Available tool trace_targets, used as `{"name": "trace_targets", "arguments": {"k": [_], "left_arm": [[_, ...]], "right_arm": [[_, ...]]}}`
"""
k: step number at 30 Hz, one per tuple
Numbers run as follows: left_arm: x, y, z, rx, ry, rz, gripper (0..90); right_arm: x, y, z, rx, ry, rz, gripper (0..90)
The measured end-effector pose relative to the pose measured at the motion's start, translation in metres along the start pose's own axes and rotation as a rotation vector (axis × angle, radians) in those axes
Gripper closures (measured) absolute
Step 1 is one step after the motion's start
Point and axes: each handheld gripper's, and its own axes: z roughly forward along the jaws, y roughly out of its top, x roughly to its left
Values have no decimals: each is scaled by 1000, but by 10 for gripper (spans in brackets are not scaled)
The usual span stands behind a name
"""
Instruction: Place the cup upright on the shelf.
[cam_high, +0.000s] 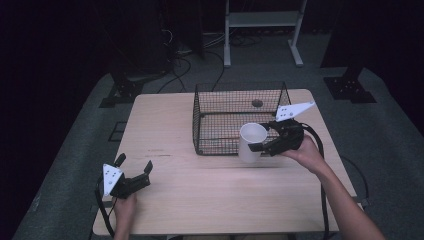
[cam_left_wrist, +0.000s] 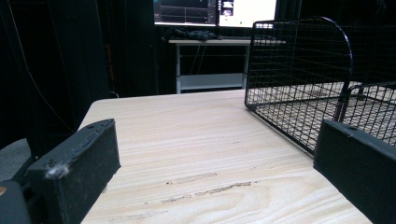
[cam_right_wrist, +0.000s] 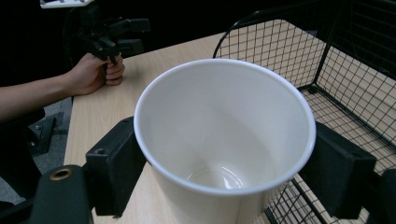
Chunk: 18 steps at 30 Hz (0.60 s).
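A white cup (cam_high: 248, 145) stands upright and empty, just outside the front wall of a black wire basket (cam_high: 240, 95) near its right corner. My right gripper (cam_high: 261, 138) is shut on the cup. In the right gripper view the two black jaws press the sides of the cup (cam_right_wrist: 224, 140) below its rim, with the basket (cam_right_wrist: 355, 60) to the right. I cannot tell whether the cup's base touches the table. My left gripper (cam_high: 135, 163) is open and holds nothing, low over the table's front left corner. Its jaws (cam_left_wrist: 217, 158) point across bare wood toward the basket (cam_left_wrist: 299, 70).
The wooden table (cam_high: 165, 125) has bare wood left of and in front of the basket. A small dark round spot (cam_high: 257, 103) shows at the basket's back. Beyond the table stand a white metal rack (cam_high: 262, 20), floor cables and dark stands.
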Motion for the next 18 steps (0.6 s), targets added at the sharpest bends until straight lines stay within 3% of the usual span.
{"name": "trace_targets", "arguments": {"k": [18], "left_arm": [[1, 0, 0, -2, -4, -4, 0]], "right_arm": [[-22, 37, 8, 0, -21, -15, 194]]}}
